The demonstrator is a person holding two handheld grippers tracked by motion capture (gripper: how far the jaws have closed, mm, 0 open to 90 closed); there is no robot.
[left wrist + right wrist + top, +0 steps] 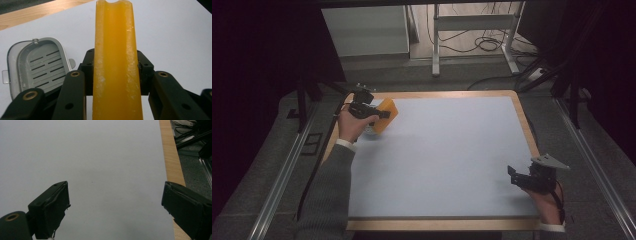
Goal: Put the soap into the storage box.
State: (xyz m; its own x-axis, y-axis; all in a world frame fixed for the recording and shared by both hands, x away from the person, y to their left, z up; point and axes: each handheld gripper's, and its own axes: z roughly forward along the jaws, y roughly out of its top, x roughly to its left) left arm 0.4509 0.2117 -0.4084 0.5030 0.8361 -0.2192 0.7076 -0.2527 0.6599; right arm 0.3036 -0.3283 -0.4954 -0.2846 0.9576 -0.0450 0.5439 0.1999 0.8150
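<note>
Near the surface's (437,165) 4 o'clock corner the right tool (523,176) rests with jaws spread wide and nothing between them. Farther off, around 10 o'clock, the left tool (379,116) is clamped on a yellow block (115,62), lifted clear. A grey slotted lid (37,65) lies just beside it. The pickup looks done; placing remains.

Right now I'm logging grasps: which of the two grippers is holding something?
The left gripper, at the table's far left corner: its jaws clamp the orange block. The right gripper is open over bare tabletop.
</note>
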